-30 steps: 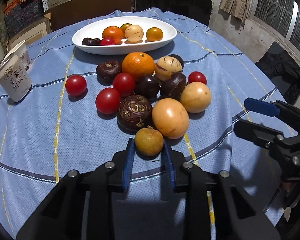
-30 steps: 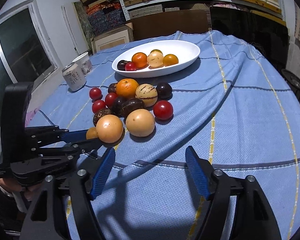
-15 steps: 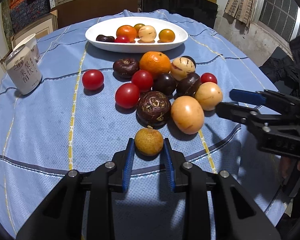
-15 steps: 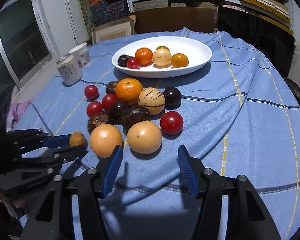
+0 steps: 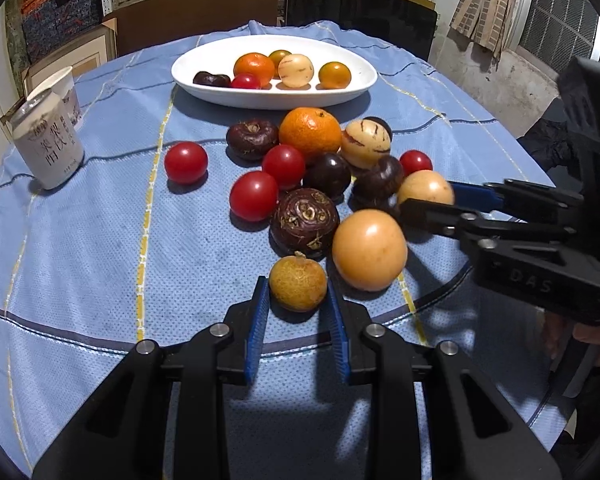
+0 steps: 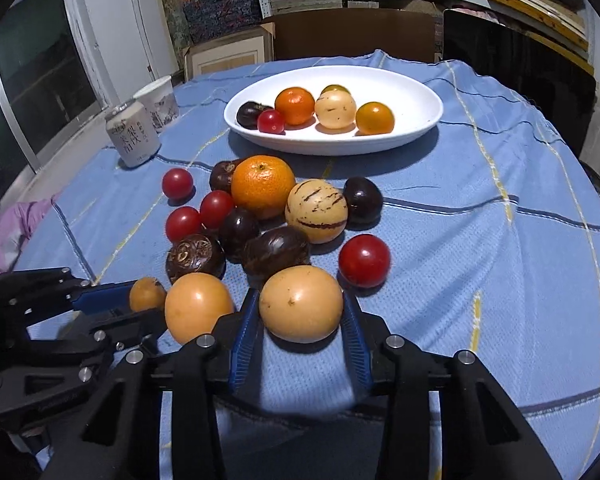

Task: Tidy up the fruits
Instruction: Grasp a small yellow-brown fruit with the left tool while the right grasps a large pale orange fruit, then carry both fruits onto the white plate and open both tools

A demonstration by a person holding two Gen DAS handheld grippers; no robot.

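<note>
The fruits lie heaped on the blue-clothed bench, near of the white oval dish. In the left wrist view, the left hand-held gripper pinches a small russet fruit; lift it straight, clear of the big tan neighbour.

In the right wrist view, the right hand-held gripper is closing around a tan fruit; it should seat squarely before lifting toward the dish.

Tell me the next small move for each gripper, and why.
Probably lift both toward the white dish. The left gripper is shut on the small yellow fruit; the right gripper's jaws are closing around a tan fruit. Let that grip finish first.
</note>
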